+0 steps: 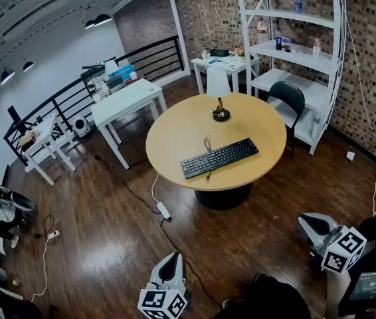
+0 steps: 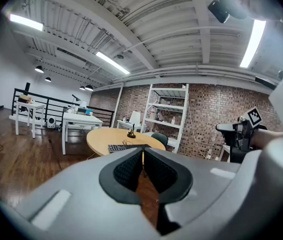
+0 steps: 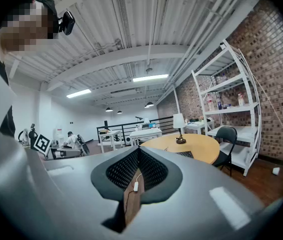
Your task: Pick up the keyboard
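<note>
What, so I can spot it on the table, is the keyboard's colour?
The keyboard is black; the head view shows it best.

The keyboard [image 1: 219,157] lies on the round table [image 1: 175,135], the lamp [image 1: 220,100] behind it.

Brightly lit from long white lights [image 2: 112,62] up on the ceiling. Shiny on the dark wood floor [image 1: 101,244]. Bent round and black at the edges. Sharp far off, blurry up close

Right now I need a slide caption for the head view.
Keyboard and lamp on round table; left gripper and right gripper, jaws shut, short of it.
</note>
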Motion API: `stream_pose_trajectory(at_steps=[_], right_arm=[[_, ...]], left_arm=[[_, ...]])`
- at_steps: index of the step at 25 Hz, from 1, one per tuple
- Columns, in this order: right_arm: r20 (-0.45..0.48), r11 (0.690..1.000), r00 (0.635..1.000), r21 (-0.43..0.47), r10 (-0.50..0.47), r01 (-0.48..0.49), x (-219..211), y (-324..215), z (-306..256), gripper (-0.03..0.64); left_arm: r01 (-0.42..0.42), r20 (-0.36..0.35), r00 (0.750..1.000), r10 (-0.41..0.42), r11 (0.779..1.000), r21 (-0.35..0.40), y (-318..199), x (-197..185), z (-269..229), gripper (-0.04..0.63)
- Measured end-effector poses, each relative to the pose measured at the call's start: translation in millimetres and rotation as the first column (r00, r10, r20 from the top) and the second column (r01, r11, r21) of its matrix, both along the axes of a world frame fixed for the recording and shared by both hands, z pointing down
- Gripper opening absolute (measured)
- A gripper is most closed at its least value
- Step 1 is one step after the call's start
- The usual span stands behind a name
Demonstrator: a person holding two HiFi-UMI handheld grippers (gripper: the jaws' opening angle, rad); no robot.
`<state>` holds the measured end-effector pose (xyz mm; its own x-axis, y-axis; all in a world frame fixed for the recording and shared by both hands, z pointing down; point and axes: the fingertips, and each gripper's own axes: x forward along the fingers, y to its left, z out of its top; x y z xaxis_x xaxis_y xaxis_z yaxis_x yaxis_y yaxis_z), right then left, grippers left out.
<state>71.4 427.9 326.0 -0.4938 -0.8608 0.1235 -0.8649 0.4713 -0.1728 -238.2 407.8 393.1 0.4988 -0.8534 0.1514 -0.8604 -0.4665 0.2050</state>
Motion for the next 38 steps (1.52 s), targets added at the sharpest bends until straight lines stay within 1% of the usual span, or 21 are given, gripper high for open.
stream_pose_trajectory(at_steps=[3, 7, 11, 14, 18, 21, 22, 24, 25, 28, 31, 34, 38], right_arm=[[-0.009, 1.0, 1.0, -0.006, 0.0, 0.0, 5, -19, 5, 0.002], [0.01, 1.0, 1.0, 0.006, -0.003, 0.003, 2, -55, 9, 0.002], [0.036, 1.0, 0.999, 0.01, -0.004, 0.004, 16, -97, 10, 0.002], [0.07, 0.999, 0.997, 0.018, -0.033, 0.031, 25, -134, 10, 0.002], [0.05, 0.997, 0.996, 0.007, -0.073, 0.073, 46, -183, 14, 0.002], [0.076, 0.995, 0.992, 0.003, -0.096, 0.096, 69, -223, 16, 0.002], [0.085, 0.994, 0.99, 0.005, -0.11, 0.11, 75, -233, 17, 0.002], [0.103, 0.989, 0.984, 0.004, -0.144, 0.145, 85, -252, 19, 0.003], [0.106, 0.988, 0.982, -0.002, -0.154, 0.155, 91, -263, 21, 0.003], [0.104, 0.989, 0.984, -0.02, -0.147, 0.149, 111, -296, 34, 0.003], [0.115, 0.988, 0.982, -0.03, -0.147, 0.151, 119, -312, 42, 0.003], [0.111, 0.99, 0.985, -0.028, -0.133, 0.137, 128, -333, 44, 0.003], [0.121, 0.989, 0.983, -0.025, -0.14, 0.144, 130, -356, 46, 0.003]], left_arm=[[-0.007, -0.01, 1.0, 0.007, 1.0, 0.001, -18, 4, 5, 0.0], [0.031, -0.011, 0.999, -0.031, 1.0, 0.004, -51, -7, 3, 0.0], [0.034, -0.001, 0.999, -0.034, 0.999, 0.007, -87, 8, 1, 0.0], [0.034, 0.025, 0.999, -0.034, 0.999, 0.006, -120, 17, 2, 0.0], [0.069, 0.061, 0.996, -0.067, 0.997, -0.026, -166, 33, 13, 0.0], [0.078, 0.095, 0.993, -0.075, 0.997, -0.027, -204, 53, 12, 0.0], [0.086, 0.087, 0.993, -0.083, 0.996, -0.026, -215, 60, 10, 0.0], [0.112, 0.043, 0.993, -0.11, 0.993, -0.029, -233, 71, 9, 0.0], [0.124, 0.036, 0.992, -0.123, 0.992, -0.034, -243, 76, 10, 0.0], [0.142, 0.069, 0.988, -0.139, 0.989, -0.048, -271, 92, 16, 0.0], [0.123, 0.062, 0.991, -0.119, 0.99, -0.069, -287, 101, 22, 0.0], [0.132, 0.068, 0.99, -0.126, 0.987, -0.09, -307, 105, 28, 0.0], [0.144, 0.067, 0.988, -0.139, 0.986, -0.082, -335, 107, 30, 0.0]])
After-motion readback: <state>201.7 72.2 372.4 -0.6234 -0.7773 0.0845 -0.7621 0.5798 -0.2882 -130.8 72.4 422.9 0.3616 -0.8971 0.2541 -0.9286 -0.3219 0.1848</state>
